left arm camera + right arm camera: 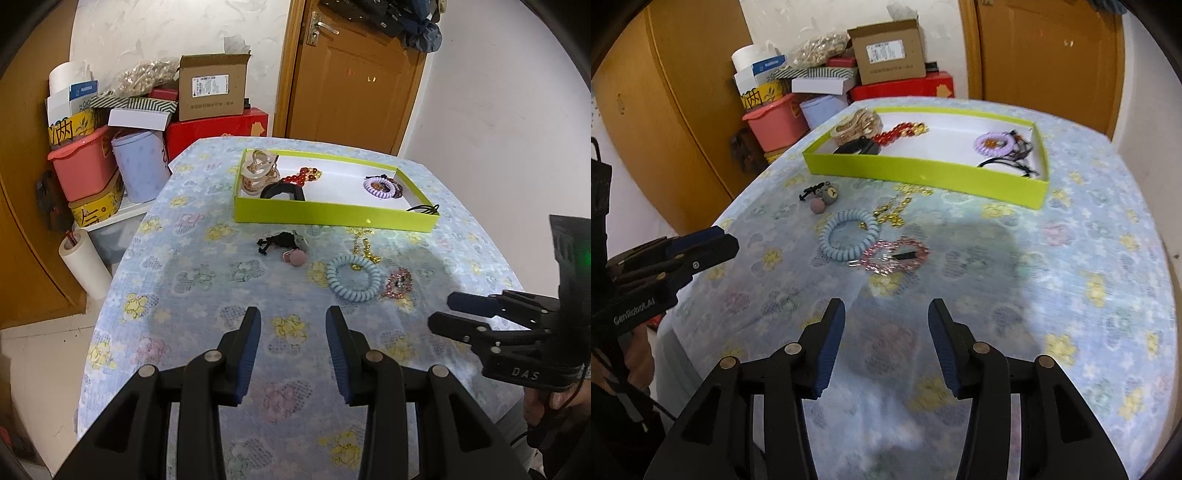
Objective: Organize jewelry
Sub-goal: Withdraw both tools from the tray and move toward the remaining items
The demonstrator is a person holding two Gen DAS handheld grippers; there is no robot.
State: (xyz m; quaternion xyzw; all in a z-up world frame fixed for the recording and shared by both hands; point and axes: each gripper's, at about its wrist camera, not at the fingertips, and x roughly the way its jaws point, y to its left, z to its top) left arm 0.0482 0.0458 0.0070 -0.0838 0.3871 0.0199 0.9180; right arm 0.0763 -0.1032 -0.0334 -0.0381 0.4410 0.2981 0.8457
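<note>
- While I hold both tools low over the worktop (192,280) with its pale blue floral cloth, my left gripper (293,317) stands wide apart with nothing between its blue pads
- My right gripper (886,308) is spread just as wide and carries nothing; from the left wrist view it shows side-on at the right edge
- On the cloth ahead lies a light blue spiral coil hair tie (848,234), its far edge touching a loose gold chain (897,210)
- Just beside the coil on the right sits a pink beaded heart-shaped clip (895,254)
- Further left, apart from those, a black hair tie with a small grey bear charm and a pink ball (822,197) rests near the box
- Beyond them stands the shallow lime-green cardboard box (923,171); inside it I see a beige claw clip (258,171), a red bead bracelet (301,175), a black band (282,192), a purple spiral hair tie (378,186) and thin black elastics (1008,164)
</note>
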